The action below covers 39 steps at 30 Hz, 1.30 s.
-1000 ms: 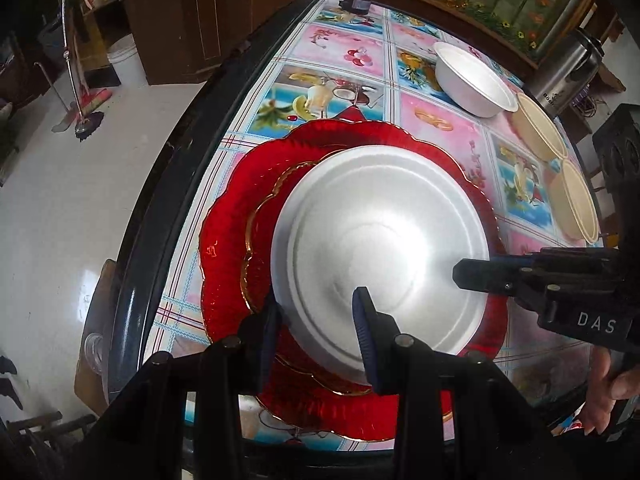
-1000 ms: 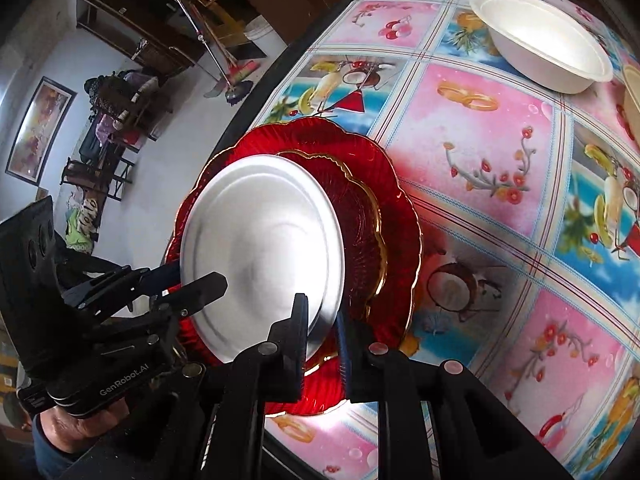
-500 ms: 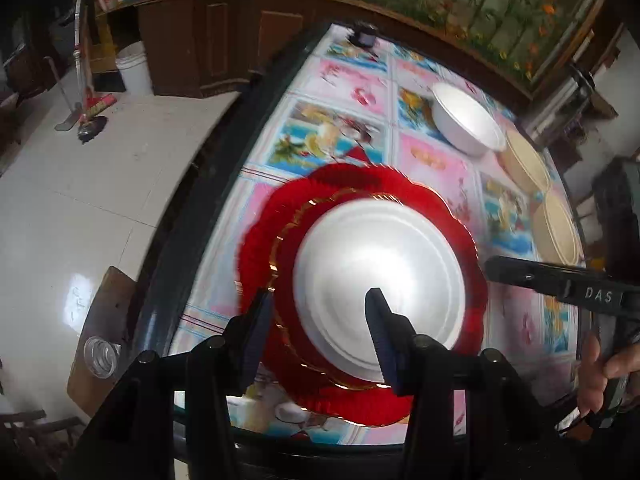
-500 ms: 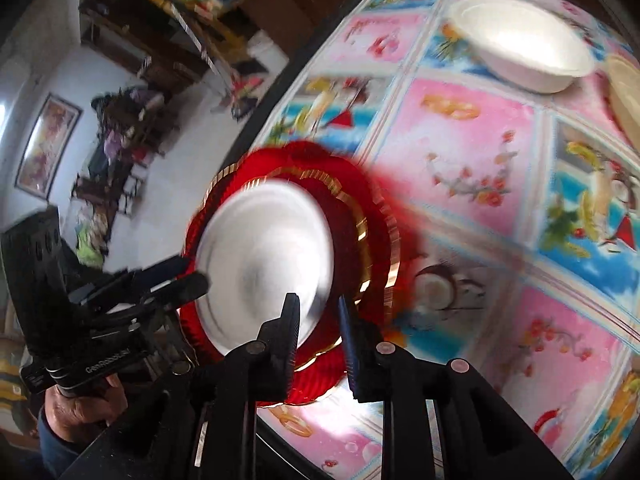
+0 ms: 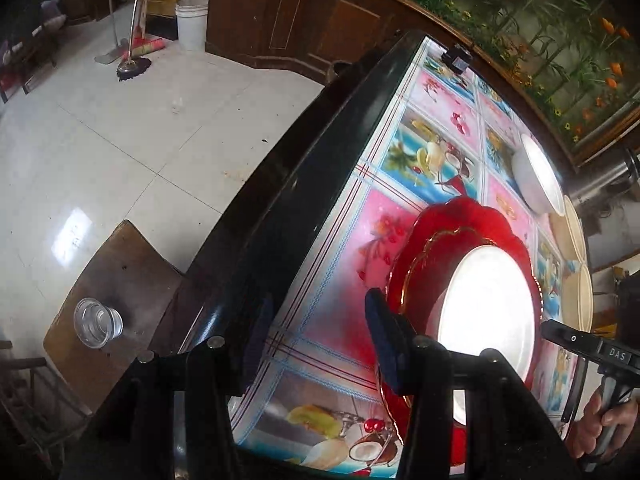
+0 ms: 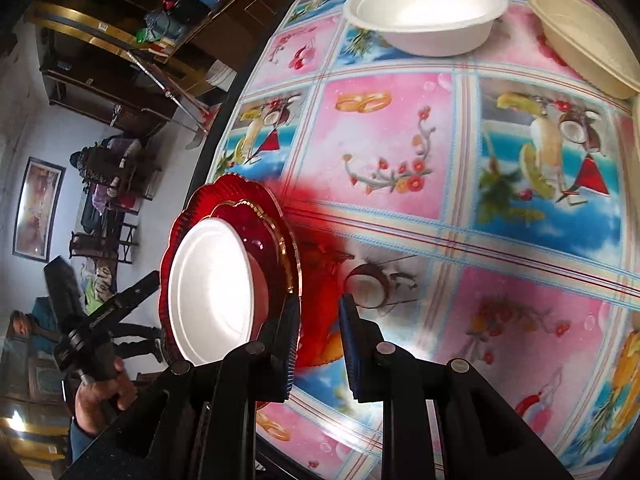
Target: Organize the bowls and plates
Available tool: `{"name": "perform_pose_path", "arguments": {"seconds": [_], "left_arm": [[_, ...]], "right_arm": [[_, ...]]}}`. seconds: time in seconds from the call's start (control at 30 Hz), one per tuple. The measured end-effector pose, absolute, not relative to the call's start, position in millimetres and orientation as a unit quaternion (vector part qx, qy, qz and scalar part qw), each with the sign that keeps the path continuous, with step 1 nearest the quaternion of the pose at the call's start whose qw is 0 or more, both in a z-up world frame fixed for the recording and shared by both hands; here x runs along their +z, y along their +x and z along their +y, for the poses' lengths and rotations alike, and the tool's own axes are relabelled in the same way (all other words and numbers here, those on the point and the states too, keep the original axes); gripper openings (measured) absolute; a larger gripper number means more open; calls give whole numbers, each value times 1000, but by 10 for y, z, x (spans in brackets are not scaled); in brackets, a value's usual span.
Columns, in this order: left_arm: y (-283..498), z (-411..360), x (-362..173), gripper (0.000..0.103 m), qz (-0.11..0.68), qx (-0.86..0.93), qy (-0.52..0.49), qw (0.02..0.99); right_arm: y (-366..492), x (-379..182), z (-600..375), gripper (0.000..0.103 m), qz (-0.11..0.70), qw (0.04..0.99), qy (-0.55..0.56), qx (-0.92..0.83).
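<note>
The left gripper (image 5: 316, 336) stood part open with nothing between its blue-padded fingers (image 5: 382, 344); its jaws had just been opening, and they framed only the table's dark edge (image 5: 280, 184) and a strip of the patterned tablecloth (image 5: 360, 240). The right gripper (image 6: 318, 334) showed a narrow gap between its pads, its jaws having just eased apart a little, and it gripped nothing: only tablecloth and a red reflection lay in the gap. Its left pad stood just beside the rim of the plate stack; whether it touched the rim cannot be told.

The stack lay near the table's edge: a white foam plate (image 5: 488, 312) on a smaller red plate with a gold rim (image 6: 276, 248), which sat on a large scalloped red plate (image 5: 460, 216). In the left wrist view the stack lay to the right of the open jaws, its near part hidden behind the gripper body.

Farther along the table rested a white foam bowl (image 6: 424, 12), with a cream bowl (image 6: 580, 28) just beside it; a second cream dish (image 5: 586, 300) showed in the left wrist view. A hand (image 6: 104, 392) held the left gripper's handle, another hand (image 5: 600, 428) the right one's. Below the table, a clear glass (image 5: 96, 322) stood on a wooden stool (image 5: 132, 272).
</note>
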<state>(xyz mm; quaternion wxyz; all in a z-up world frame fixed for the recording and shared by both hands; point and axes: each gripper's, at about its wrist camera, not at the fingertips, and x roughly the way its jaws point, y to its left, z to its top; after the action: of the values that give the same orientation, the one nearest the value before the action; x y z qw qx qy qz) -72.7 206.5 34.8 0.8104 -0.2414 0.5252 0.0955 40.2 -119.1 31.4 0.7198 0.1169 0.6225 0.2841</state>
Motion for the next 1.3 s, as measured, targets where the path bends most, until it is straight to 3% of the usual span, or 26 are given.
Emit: {"name": "perform_pose_path", "arguments": {"seconds": [0.33,0.43,0.6,0.93,1.1,1.3], "left_arm": [[-618,1948,355,46,537,71,-212,813],[-572,1888,352,46,541,63,-207,813],[-539,1773,393,47,541,61,-188,817],[-557,1434,1058,49,491,65,-131,859],[-457,887,1265,51,487,1,-97,868],[-362,254,1295,51,499,-79,-67,861]], "right_arm": [[396,197,-1031,22,632,712,109,288],[381,221,-1049,30,628,717,104,285],[390,232,-1242,31,627,717,122,279],[720,766,-2790,31,543,803,195,151],[989,539,-3428,31,574,794,187,62],[741,329,-3451,31,604,762,216,85]]}}
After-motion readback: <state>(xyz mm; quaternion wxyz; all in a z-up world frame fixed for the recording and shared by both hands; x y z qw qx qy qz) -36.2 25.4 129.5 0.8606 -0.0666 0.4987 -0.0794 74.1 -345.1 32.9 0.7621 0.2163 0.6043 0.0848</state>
